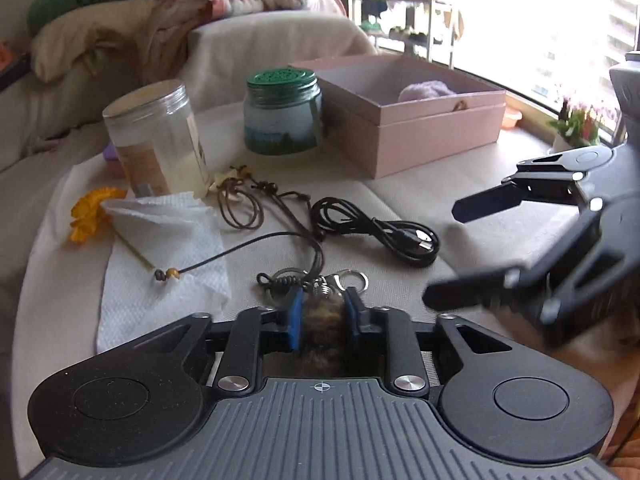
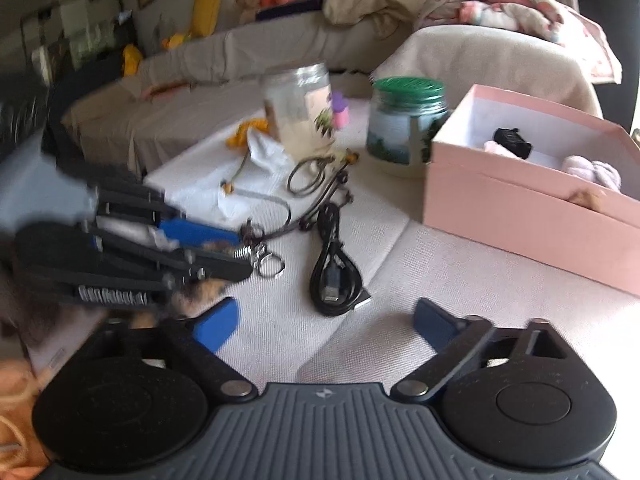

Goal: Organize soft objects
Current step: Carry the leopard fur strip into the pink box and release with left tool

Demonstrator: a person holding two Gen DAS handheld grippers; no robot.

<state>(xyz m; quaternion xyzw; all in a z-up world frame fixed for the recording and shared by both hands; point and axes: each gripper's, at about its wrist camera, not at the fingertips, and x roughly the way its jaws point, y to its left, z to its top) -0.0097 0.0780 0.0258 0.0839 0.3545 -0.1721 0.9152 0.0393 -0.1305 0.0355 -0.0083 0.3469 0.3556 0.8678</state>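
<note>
My left gripper [image 1: 322, 312] is shut on a brown furry keychain pom-pom [image 1: 322, 330], its key rings [image 1: 352, 280] and cord lying just ahead on the table. In the right wrist view the left gripper [image 2: 236, 254] sits low at the left with brown fur [image 2: 200, 294] showing under it. My right gripper [image 2: 326, 326] is open and empty above the cloth, and shows at the right of the left wrist view [image 1: 444, 254]. An open pink box [image 1: 404, 120] holds a lilac soft object [image 1: 426, 90]; the box [image 2: 520, 208] also holds a black item [image 2: 512, 142].
On the cloth-covered table [image 1: 460, 208] lie a coiled black USB cable [image 1: 376, 232], brown cords [image 1: 248, 200], a paper towel [image 1: 168, 248] with an orange flower [image 1: 90, 212], a clear jar [image 1: 156, 140] and a green-lidded jar [image 1: 284, 112]. A sofa with bedding [image 2: 440, 12] is behind.
</note>
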